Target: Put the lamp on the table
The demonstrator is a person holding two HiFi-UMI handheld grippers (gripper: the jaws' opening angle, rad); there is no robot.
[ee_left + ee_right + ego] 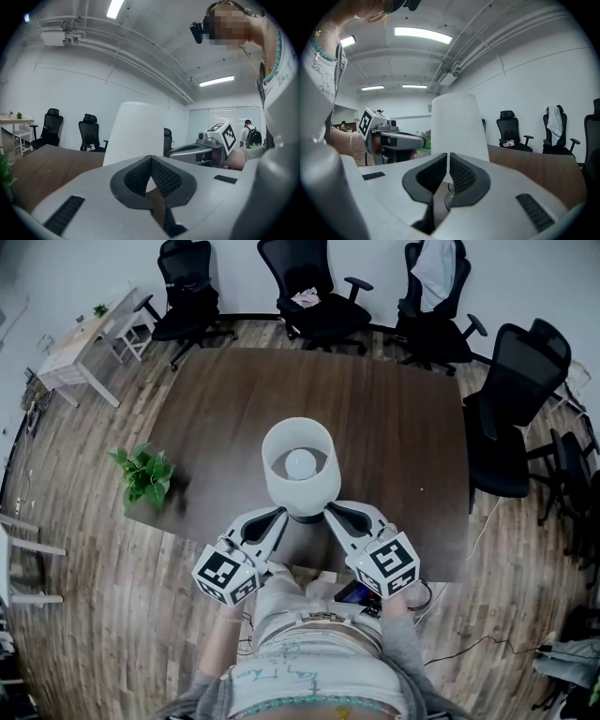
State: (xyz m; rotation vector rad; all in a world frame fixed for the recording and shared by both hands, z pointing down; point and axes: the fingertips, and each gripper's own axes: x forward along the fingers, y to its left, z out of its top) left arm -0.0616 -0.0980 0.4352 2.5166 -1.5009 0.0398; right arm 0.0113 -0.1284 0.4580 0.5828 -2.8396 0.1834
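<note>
Room evenly bright, cool white. Ceiling strip lights (pixel 423 33) glare slightly in both gripper views. Soft shadow beside plant (pixel 142 474) on dark table (pixel 375 418). Strong fisheye bend, black corners. Close foreground soft, background sharp.

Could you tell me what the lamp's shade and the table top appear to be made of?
Lamp shade: probably fabric or paper, matte white; its smooth wall shows no gloss. Table top: looks like dark brown wood or wood-look laminate, satin; faint grain streaks and a soft sheen.
</note>
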